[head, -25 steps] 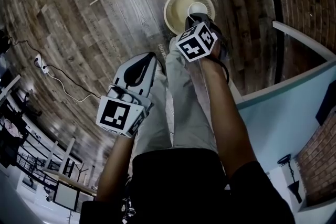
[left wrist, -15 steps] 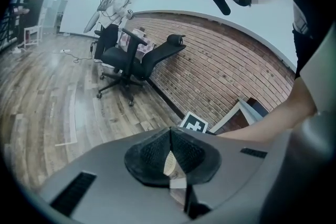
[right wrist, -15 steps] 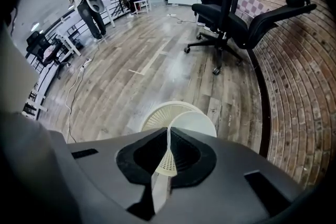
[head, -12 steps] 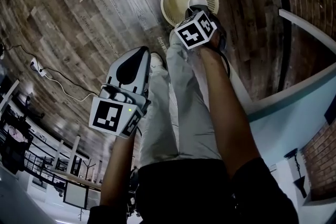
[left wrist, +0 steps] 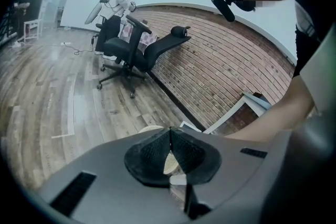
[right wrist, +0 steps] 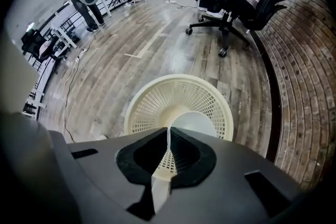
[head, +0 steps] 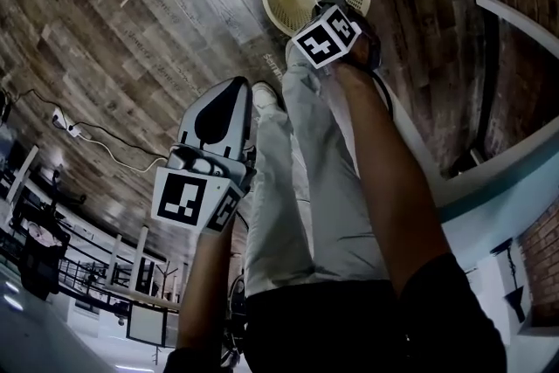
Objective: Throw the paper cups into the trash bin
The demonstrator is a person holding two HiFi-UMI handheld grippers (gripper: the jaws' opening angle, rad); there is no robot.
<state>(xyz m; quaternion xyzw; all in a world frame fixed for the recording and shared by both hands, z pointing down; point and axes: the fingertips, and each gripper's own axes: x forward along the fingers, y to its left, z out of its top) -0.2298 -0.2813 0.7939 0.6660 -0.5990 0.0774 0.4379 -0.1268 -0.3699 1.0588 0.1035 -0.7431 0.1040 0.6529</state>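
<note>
Paper cup point(right wrist: 197, 126) hangs in right tongs point(right wrist: 168, 131) above trash bin point(right wrist: 149, 105).

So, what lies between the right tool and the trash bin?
Only the paper cup, pinched in the right tool above the trash bin; the right gripper view shows it.

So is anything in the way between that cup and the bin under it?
Nothing visible. The paper cup, pinched by its rim in the right gripper, hangs directly over the open trash bin, with only air between them.
</note>
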